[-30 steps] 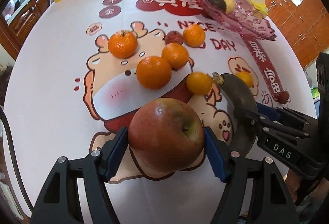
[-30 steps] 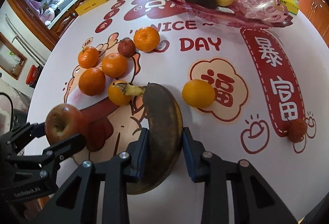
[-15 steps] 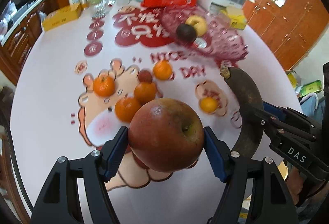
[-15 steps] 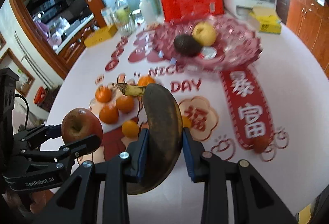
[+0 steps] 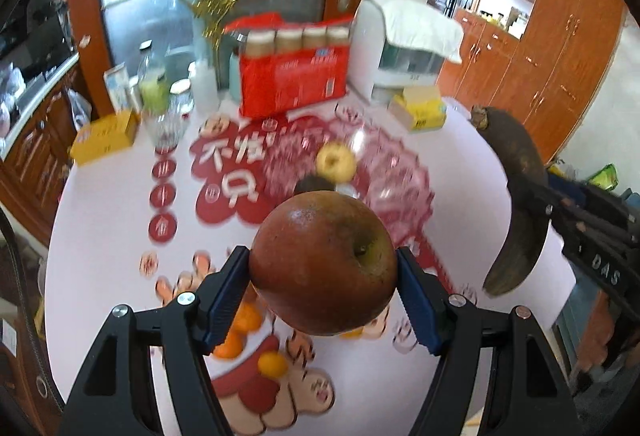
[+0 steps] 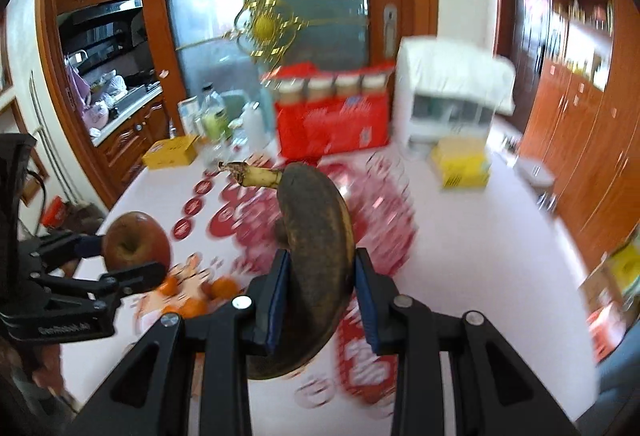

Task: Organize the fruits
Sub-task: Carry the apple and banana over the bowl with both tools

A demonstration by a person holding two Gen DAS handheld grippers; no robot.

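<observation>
My left gripper [image 5: 323, 290] is shut on a large red-brown apple [image 5: 323, 264] and holds it high above the table. My right gripper [image 6: 320, 296] is shut on a blackened banana [image 6: 316, 256], also lifted. The banana shows in the left wrist view [image 5: 520, 204], the apple in the right wrist view [image 6: 135, 241]. The pink glass fruit dish [image 5: 384, 172] lies ahead, holding a yellow fruit [image 5: 336, 162] and a dark avocado [image 5: 310, 185], partly hidden by the apple. Several oranges [image 5: 240, 332] lie on the tablecloth below.
At the table's back stand a red drinks pack [image 5: 292, 76], a white appliance [image 5: 400, 52], bottles [image 5: 154, 88] and yellow boxes [image 5: 106, 136] [image 5: 420, 110]. Wooden cabinets [image 5: 560, 36] are to the right. The view is blurred by motion.
Both grippers have risen and tilted up with their fruit, from just above the tablecloth to well above it. The oranges now lie far below and the dish is ahead.
</observation>
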